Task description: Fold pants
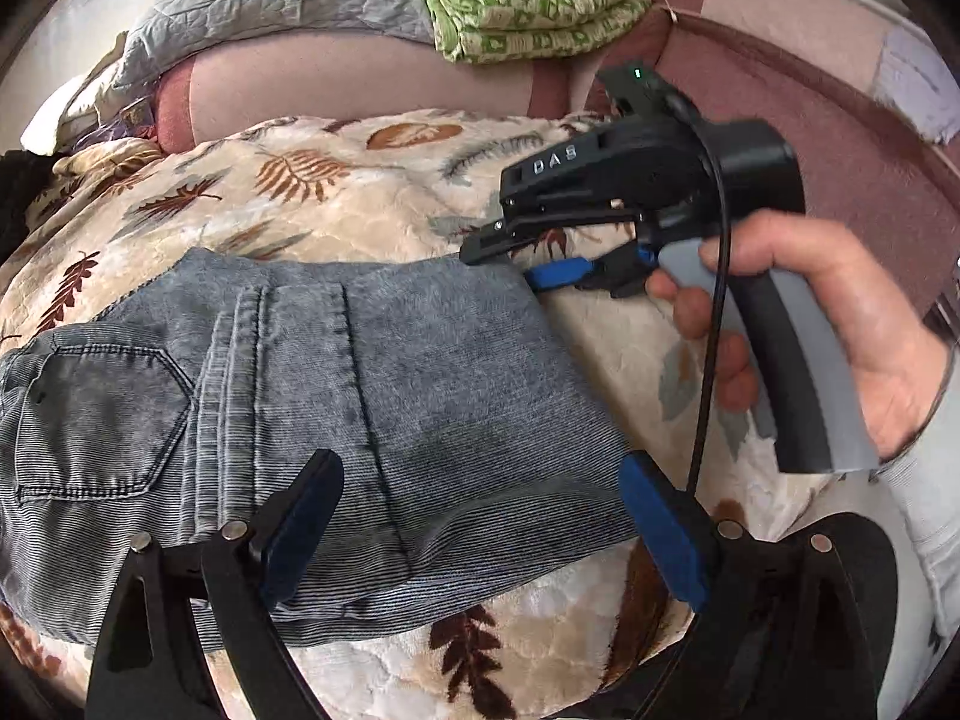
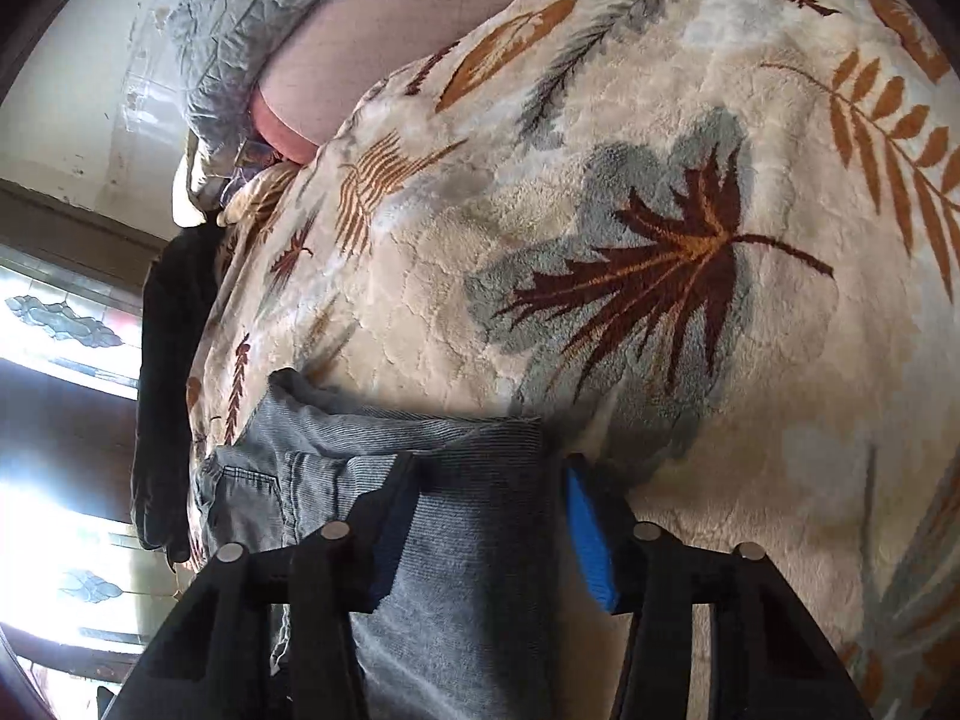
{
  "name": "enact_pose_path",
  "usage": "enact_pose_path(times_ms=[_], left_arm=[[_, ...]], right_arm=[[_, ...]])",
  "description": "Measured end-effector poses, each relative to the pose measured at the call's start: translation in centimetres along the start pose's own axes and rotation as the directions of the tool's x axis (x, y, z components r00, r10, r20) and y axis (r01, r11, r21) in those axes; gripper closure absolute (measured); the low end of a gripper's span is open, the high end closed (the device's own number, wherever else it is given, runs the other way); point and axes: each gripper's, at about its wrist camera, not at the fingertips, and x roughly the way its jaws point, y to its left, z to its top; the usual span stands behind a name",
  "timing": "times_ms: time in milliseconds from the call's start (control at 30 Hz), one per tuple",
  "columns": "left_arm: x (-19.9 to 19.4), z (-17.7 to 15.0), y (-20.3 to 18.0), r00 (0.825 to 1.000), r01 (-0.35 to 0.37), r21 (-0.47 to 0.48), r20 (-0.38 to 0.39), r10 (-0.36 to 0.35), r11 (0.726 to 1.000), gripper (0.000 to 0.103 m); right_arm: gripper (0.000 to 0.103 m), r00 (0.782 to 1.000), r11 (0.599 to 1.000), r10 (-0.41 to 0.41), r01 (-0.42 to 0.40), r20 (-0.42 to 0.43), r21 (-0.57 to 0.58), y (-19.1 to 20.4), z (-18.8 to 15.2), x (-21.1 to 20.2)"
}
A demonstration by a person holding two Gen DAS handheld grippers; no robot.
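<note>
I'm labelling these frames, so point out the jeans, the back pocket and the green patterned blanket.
jeans (image 1: pixel 456 360): left wrist view, on the folded leg panel.
back pocket (image 1: pixel 102 414): left wrist view, middle of the stitched pocket.
green patterned blanket (image 1: pixel 528 6): left wrist view, on its folded top layer.

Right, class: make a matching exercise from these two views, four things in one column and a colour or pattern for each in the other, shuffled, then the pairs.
Things:
1. pants
2. blanket
3. folded cloth
4. left gripper pads

Colours:
A. green print
B. blue
C. grey-blue denim
D. cream with leaves

Pairs: 1-C, 2-D, 3-A, 4-B
</note>
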Motion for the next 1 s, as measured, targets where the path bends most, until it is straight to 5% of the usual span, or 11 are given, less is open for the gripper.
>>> enact_pose_path(times_ms=[100,233,333,400,500,633,800,933,1000], left_arm=[[2.2,-0.6,0.3,0.997,-0.034,0.004,-0.068,0.034,0.999,0.01],[2.4,-0.8,-0.4,0.997,-0.053,0.047,-0.055,0.056,0.997,0.009],[2.5,-0.8,-0.6,0.996,-0.058,0.051,-0.067,0.061,0.997,0.009],[2.3,-0.7,-0.4,0.996,-0.045,0.051,-0.073,0.049,0.998,0.009],[1.1,-0.4,0.4,0.998,0.005,0.022,-0.062,-0.004,1.0,0.01],[-2.0,0.1,2.0,0.999,-0.015,-0.004,0.031,0.015,1.0,0.009],[-2.3,-0.4,4.8,0.995,-0.087,-0.037,0.042,0.089,0.996,0.009],[0.7,-1.0,6.5,0.993,-0.102,-0.076,-0.062,0.097,0.992,0.01],[0.7,-1.2,6.5,0.993,-0.113,-0.062,-0.047,0.111,0.992,0.009]], right_arm=[[0.087,0.999,0.998,-0.04,0.039,-0.011,-0.052,0.6,0.2,0.5],[0.089,0.99,0.97,-0.121,0.133,0.073,-0.204,3.6,0.0,-0.6],[0.087,0.964,0.927,-0.254,0.266,0.079,-0.262,3.6,-0.6,1.6],[0.085,0.975,0.949,-0.204,0.219,0.088,-0.225,2.6,-0.7,1.4],[0.065,0.986,0.981,-0.136,0.148,0.097,-0.124,1.1,-0.4,-0.6],[0.065,0.988,0.988,-0.051,0.071,0.146,-0.138,2.0,-2.4,-4.5],[0.065,0.971,0.973,0.23,-0.228,0.069,-0.032,2.1,-6.0,-5.1],[0.068,0.992,0.991,0.122,-0.123,0.011,0.05,-0.4,-6.5,-1.1],[0.068,0.986,0.981,0.163,-0.167,0.046,0.098,-1.0,-6.6,-1.5]])
